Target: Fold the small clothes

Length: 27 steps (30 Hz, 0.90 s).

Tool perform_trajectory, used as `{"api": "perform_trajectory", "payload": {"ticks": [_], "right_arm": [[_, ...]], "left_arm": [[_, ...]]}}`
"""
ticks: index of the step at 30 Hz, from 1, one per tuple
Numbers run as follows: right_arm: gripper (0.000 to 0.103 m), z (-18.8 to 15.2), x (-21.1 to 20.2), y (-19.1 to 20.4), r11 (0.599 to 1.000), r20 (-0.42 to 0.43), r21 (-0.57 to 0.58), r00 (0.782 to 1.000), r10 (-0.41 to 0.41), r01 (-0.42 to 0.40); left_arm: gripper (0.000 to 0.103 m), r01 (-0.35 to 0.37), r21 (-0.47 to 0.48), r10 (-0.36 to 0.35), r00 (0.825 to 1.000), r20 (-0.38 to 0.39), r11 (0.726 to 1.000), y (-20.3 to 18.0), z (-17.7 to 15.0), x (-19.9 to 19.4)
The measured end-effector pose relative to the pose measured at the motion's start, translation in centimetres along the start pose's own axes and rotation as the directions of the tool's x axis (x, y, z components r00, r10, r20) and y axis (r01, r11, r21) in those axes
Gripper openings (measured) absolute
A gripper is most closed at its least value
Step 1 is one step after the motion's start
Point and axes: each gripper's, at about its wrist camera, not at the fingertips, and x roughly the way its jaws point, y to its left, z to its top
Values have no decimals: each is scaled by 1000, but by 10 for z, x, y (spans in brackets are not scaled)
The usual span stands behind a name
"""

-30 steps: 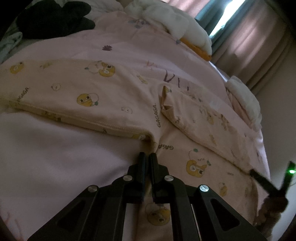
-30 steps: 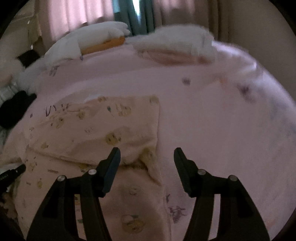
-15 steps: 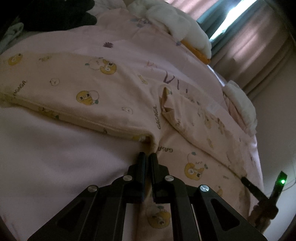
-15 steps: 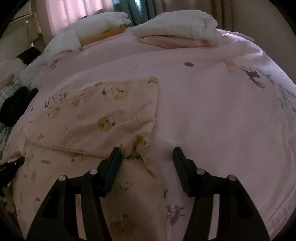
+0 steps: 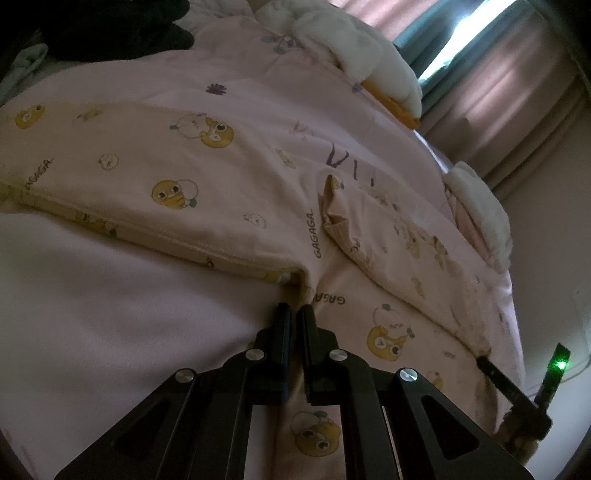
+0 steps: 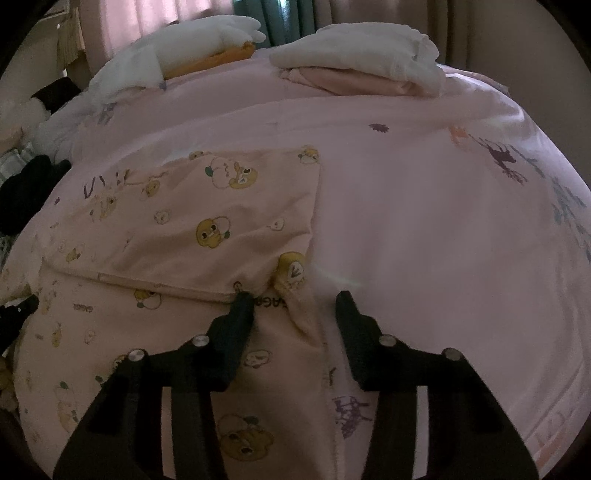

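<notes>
A pale yellow child's top (image 5: 221, 206) printed with ducks and "GAGAGA" lies flat on the pink bedspread (image 6: 424, 221). One sleeve stretches out to the left in the left wrist view. The other sleeve (image 6: 207, 206) is folded across the body. My left gripper (image 5: 294, 314) is shut on the top's edge just below the outstretched sleeve's armpit. My right gripper (image 6: 295, 299) straddles a raised ridge of cloth at the folded sleeve's armpit. Its jaws are closing, and the pads do not press the cloth. Its fingers (image 5: 495, 373) also show low on the right in the left wrist view.
A folded stack of white and pink clothes (image 6: 362, 62) sits at the bed's far side. A white plush with an orange part (image 6: 177, 55) lies beside it. A black garment (image 5: 110, 29) lies at the far left. Curtains (image 5: 517, 74) hang behind the bed.
The right gripper's jaws have narrowed around the ridge of cloth. The left gripper keeps its hold in the same spot.
</notes>
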Motion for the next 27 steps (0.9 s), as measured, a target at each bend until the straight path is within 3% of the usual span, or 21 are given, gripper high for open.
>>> {"api": "perform_trajectory", "payload": {"ticks": [2, 19, 27], "right_arm": [[36, 0, -1, 1, 1000, 1, -14, 1000, 8, -8], [31, 1, 1, 5, 998, -5, -62, 1000, -26, 25], [18, 1, 2, 11, 995, -1, -84, 999, -52, 52]], "left_arm": [[6, 1, -1, -1, 1000, 0, 1000, 0, 0, 0], [6, 23, -25, -23, 1000, 2, 999, 5, 0, 1], [6, 35, -37, -34, 999, 2, 999, 8, 1, 2]]}}
